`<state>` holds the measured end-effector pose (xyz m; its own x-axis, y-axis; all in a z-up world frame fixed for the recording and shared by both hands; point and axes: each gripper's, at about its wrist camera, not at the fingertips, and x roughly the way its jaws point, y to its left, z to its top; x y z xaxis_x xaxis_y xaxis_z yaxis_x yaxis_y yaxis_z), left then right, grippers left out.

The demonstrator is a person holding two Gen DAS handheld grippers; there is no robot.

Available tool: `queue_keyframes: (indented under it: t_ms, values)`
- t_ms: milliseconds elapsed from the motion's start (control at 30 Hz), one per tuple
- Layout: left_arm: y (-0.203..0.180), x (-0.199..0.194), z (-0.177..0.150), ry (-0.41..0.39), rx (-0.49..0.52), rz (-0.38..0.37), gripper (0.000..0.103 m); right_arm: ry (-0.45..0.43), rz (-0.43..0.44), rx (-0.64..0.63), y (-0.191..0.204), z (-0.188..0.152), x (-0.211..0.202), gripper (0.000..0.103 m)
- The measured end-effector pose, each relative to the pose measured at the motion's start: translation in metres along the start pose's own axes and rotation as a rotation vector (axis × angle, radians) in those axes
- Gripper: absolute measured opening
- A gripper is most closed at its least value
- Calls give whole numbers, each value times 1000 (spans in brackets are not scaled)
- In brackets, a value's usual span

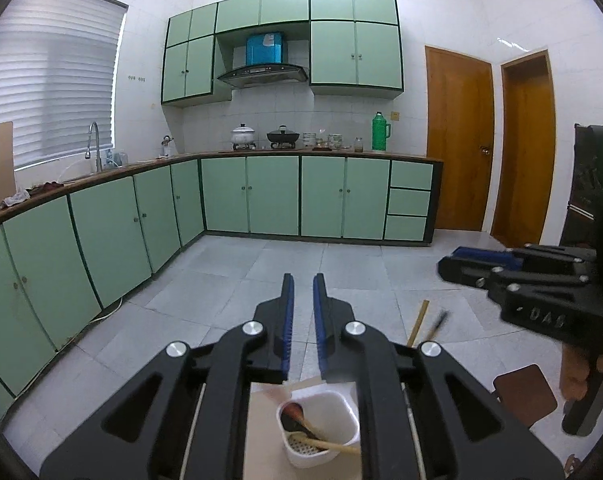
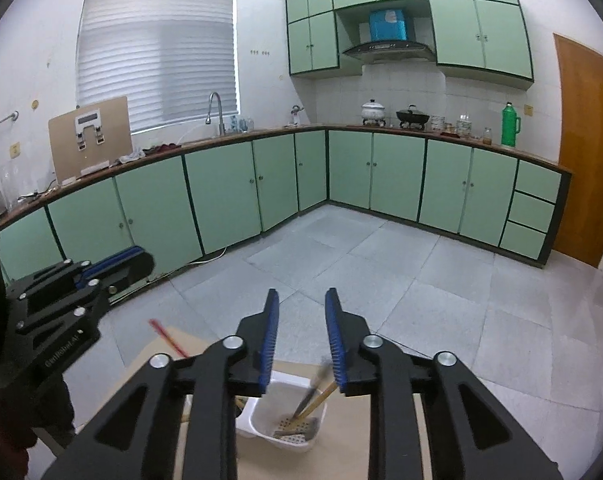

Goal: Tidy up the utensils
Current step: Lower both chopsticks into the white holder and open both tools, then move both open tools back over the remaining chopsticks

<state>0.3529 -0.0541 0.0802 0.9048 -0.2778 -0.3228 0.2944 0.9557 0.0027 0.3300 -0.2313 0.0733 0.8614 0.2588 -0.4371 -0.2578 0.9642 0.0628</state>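
Observation:
A white plastic utensil holder (image 1: 329, 404) stands on a beige tabletop (image 1: 261, 420), right under both grippers. Inside it lie a dark spoon (image 1: 291, 410) and a bamboo-handled utensil (image 1: 333, 445). My left gripper (image 1: 303, 278) hovers above it, its blue pads a narrow gap apart with nothing between them. My right gripper (image 2: 301, 292) is open wider over the holder (image 2: 261, 420); below it a blurred dark utensil (image 2: 313, 384) and a bamboo handle (image 2: 326, 394) lean in the holder, free of the pads. A red chopstick (image 2: 167, 336) shows at the left, partly hidden.
Green base cabinets (image 2: 221, 192) and a tiled floor (image 2: 381, 264) lie ahead. A brown square seat (image 1: 525, 392) stands to the right of the table, beneath the right gripper (image 1: 447, 263) and the hand (image 1: 577, 376) holding it. The left gripper (image 2: 147, 258) is close at the left.

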Motion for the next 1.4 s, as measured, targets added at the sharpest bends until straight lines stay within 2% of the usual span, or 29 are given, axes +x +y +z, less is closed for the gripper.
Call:
queue_keyframes:
  t_ms: [33, 133, 200, 267, 367, 533, 600, 733, 900, 1067, 1267, 1400]
  values:
    - [0, -5, -1, -2, 2, 7, 13, -5, -3, 3, -2, 0, -4, 30]
    - [2, -23, -4, -10, 3, 21, 32, -33, -15, 18, -7, -5, -24, 42]
    - [1, -37, -11, -11, 7, 33, 34, -48, -20, 29, -9, -12, -37, 48]
    - [0, -53, -22, -5, 10, 32, 40, -57, -19, 38, -9, -20, -49, 55]
    - [0, -72, -41, 15, -5, 25, 47, -60, -36, 31, -3, -43, -68, 69]
    - [-5, -104, -99, 78, -35, 24, 55, -47, -63, 21, 14, -93, -90, 91]
    - [-7, -111, -123, 114, -36, 32, 58, -34, -68, 39, 18, -114, -95, 94]
    - [-11, -121, -177, 199, -33, 53, 64, 20, -74, 77, 27, -163, -102, 97]
    - [-9, -123, -234, 339, -47, 57, 65, 113, -70, 96, 42, -215, -99, 97]
    - [-7, -122, -262, 397, -66, 86, 65, 212, -73, 61, 61, -260, -90, 97]
    - [-14, -127, -281, 441, -31, 119, 65, 266, -55, 40, 79, -291, -89, 95]
    - [-12, -131, -288, 451, -30, 132, 65, 277, -52, 16, 88, -302, -92, 89]
